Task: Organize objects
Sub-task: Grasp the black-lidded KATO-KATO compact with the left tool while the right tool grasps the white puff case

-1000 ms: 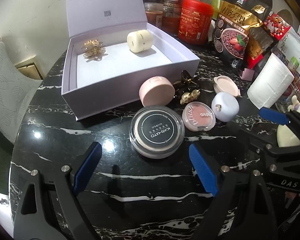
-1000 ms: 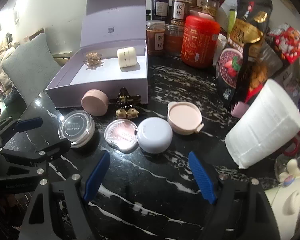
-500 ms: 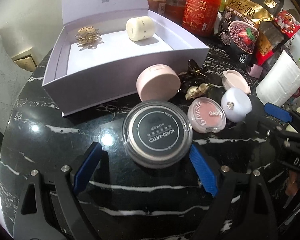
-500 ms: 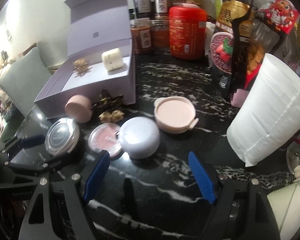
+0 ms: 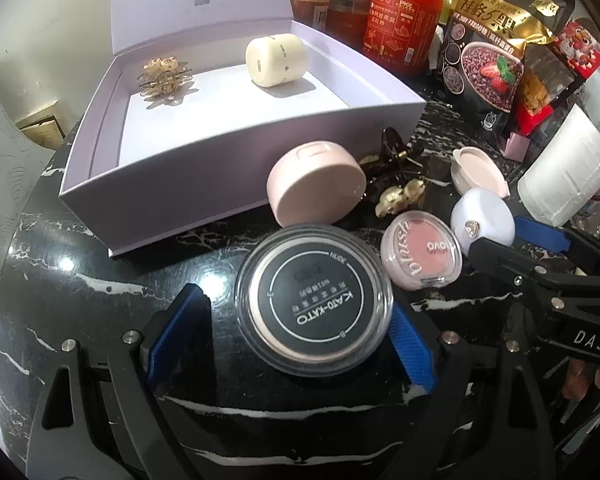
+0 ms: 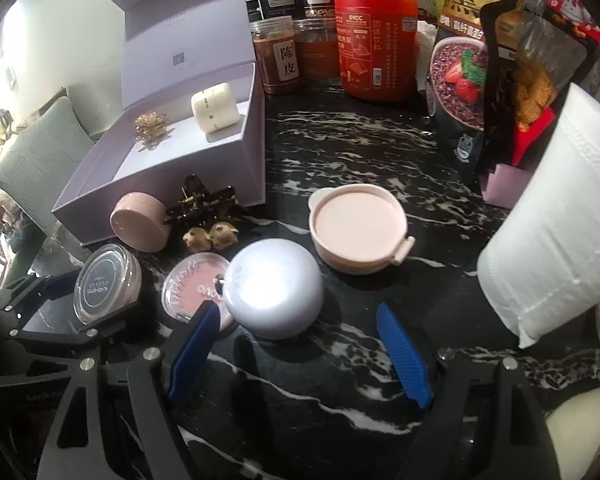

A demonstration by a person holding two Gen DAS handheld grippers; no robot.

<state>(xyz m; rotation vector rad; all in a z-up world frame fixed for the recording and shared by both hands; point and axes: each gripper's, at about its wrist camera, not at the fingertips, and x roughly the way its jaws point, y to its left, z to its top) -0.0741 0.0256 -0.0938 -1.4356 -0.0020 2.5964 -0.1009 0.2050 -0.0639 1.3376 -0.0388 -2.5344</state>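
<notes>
My left gripper (image 5: 292, 332) is open around the black-lidded clear powder jar (image 5: 314, 300), its blue pads beside the jar on each side. The jar also shows in the right wrist view (image 6: 106, 282). My right gripper (image 6: 296, 348) is open and empty, just in front of the lavender round case (image 6: 274, 288), also seen in the left wrist view (image 5: 482, 220). A pink blush compact (image 5: 420, 250), a pink round case (image 5: 316, 182), gold hair clips (image 5: 400, 196) and a pink lidded cup (image 6: 358, 232) lie on the table. The open lilac box (image 5: 228, 168) holds a cream jar (image 5: 276, 60) and a gold ornament (image 5: 164, 78).
The black marble table (image 6: 360, 152) has a red canister (image 6: 374, 40), spice jars (image 6: 284, 56) and snack bags (image 6: 472, 64) along the back. A white paper roll (image 6: 552, 228) stands at the right. A black claw clip (image 6: 204, 200) lies by the box.
My left gripper has moved forward so the powder jar now sits between its pads. My right gripper has moved closer to the lavender case.
</notes>
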